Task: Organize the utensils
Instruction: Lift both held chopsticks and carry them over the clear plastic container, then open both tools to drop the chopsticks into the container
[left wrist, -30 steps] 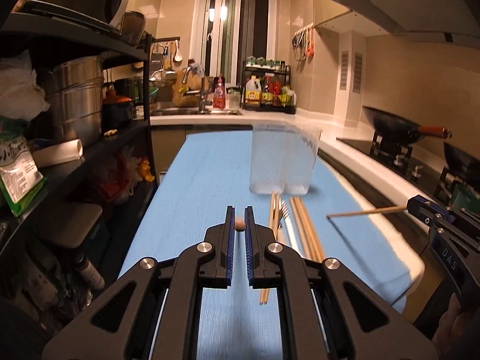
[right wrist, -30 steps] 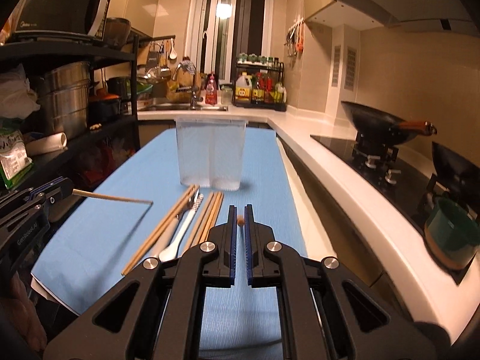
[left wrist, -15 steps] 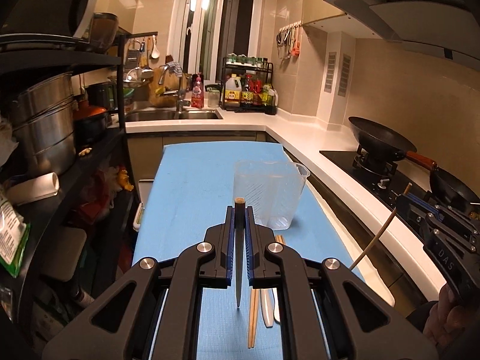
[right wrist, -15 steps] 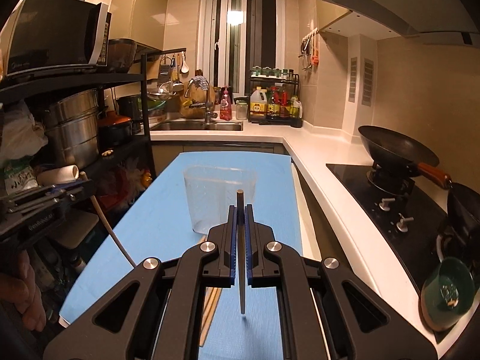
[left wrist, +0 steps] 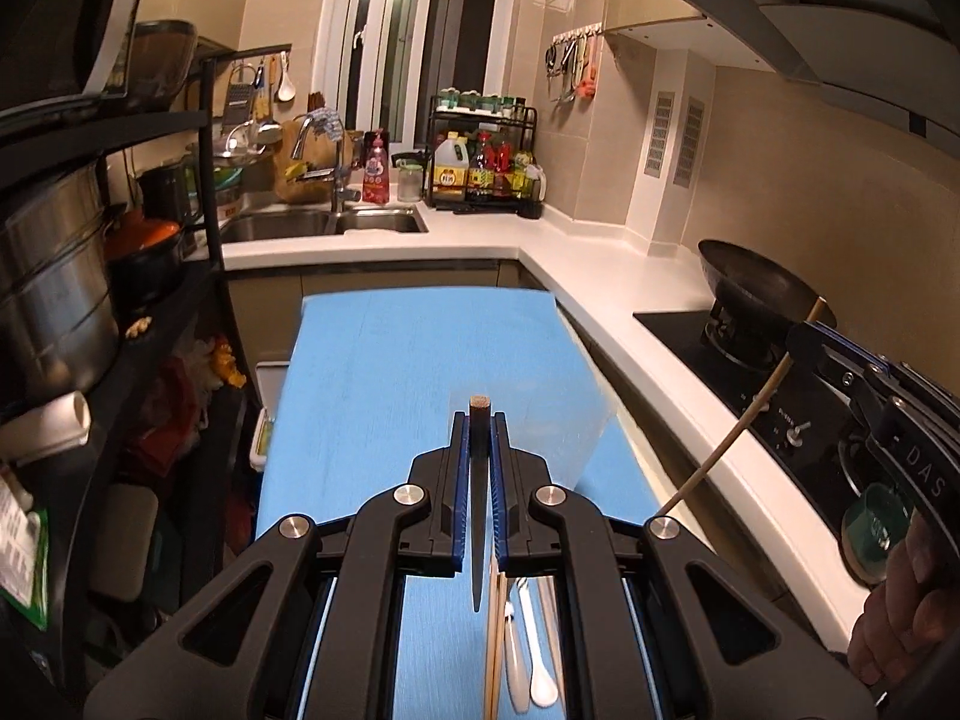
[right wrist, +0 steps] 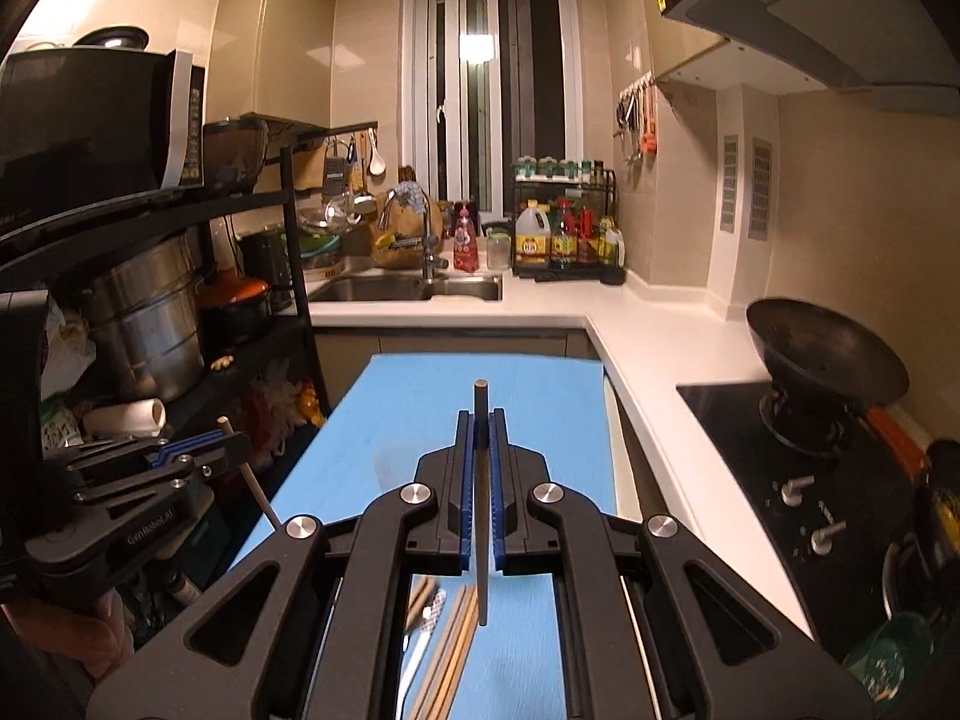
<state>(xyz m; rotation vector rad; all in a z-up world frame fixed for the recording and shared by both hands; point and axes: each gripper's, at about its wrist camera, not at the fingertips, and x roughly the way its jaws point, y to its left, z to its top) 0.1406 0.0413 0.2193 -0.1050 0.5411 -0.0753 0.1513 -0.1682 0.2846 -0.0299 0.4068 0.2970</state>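
Note:
My left gripper (left wrist: 479, 420) is shut on a chopstick (left wrist: 478, 516) that stands nearly upright, tip down, above the blue mat (left wrist: 390, 372). My right gripper (right wrist: 480, 420) is shut on a second chopstick (right wrist: 481, 540), also held tip down. Each gripper shows in the other's view: the right one (left wrist: 807, 330) with its chopstick (left wrist: 732, 438), the left one (right wrist: 225, 441) with its chopstick (right wrist: 258, 489). A clear plastic cup (left wrist: 558, 426) stands on the mat just behind my left fingers. More chopsticks (left wrist: 495, 648) and white spoons (left wrist: 534, 654) lie on the mat below.
A black shelf rack (left wrist: 90, 330) with steel pots stands left of the mat. A white counter (left wrist: 600, 282) runs along the right, with a wok (left wrist: 756, 288) on a hob. A sink (left wrist: 324, 222) and a bottle rack (left wrist: 486, 162) are at the back.
Both grippers have risen and tilted downward with their chopsticks, which swung from level to nearly upright. The cup now sits lower and closer in both views.

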